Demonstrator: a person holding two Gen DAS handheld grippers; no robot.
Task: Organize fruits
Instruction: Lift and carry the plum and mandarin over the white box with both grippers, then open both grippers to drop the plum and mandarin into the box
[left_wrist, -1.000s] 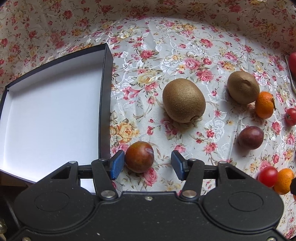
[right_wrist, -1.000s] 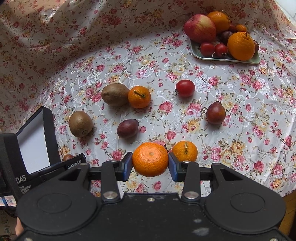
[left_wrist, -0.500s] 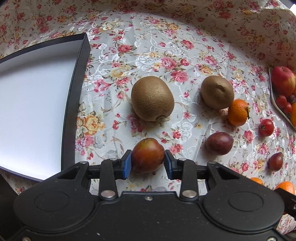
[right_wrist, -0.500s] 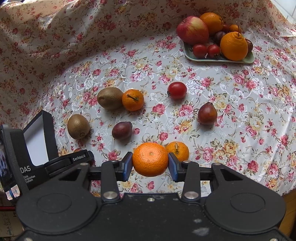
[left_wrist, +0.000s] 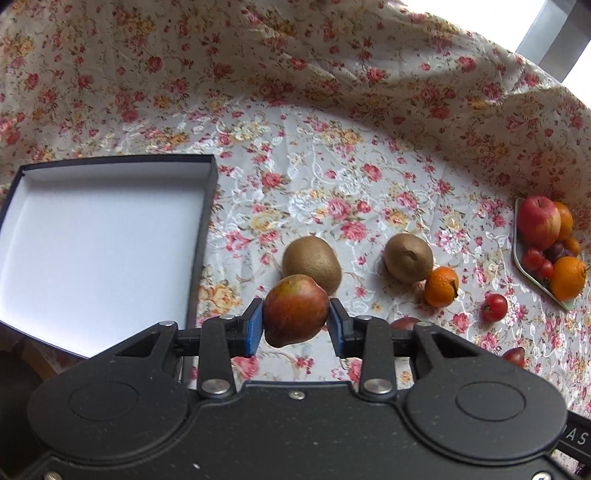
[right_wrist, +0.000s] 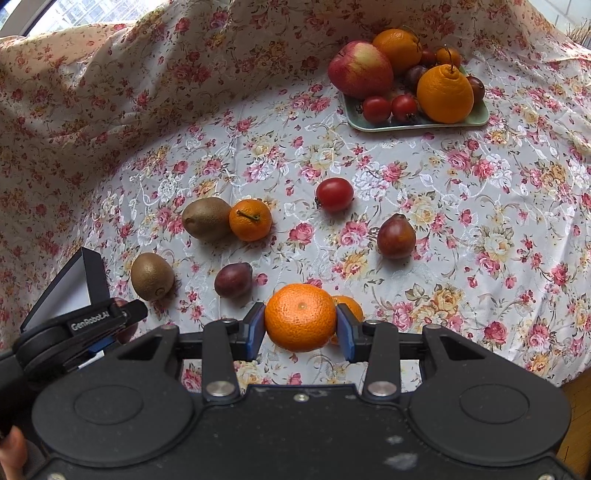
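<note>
Left tongs (left_wrist: 296, 324) clamp red pear (left_wrist: 295, 309); right tongs (right_wrist: 301, 324) clamp mandarin (right_wrist: 300, 316).

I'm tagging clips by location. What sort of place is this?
Probably a home table, perhaps by a window: a floral tablecloth draped up behind, loose fruit such as a kiwi, a tray piled with fruit, and daylight in the upper corner.

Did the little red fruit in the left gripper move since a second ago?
Yes. The red fruit lay on the tablecloth; now the left gripper holds it lifted, overlapping the kiwi.
</note>
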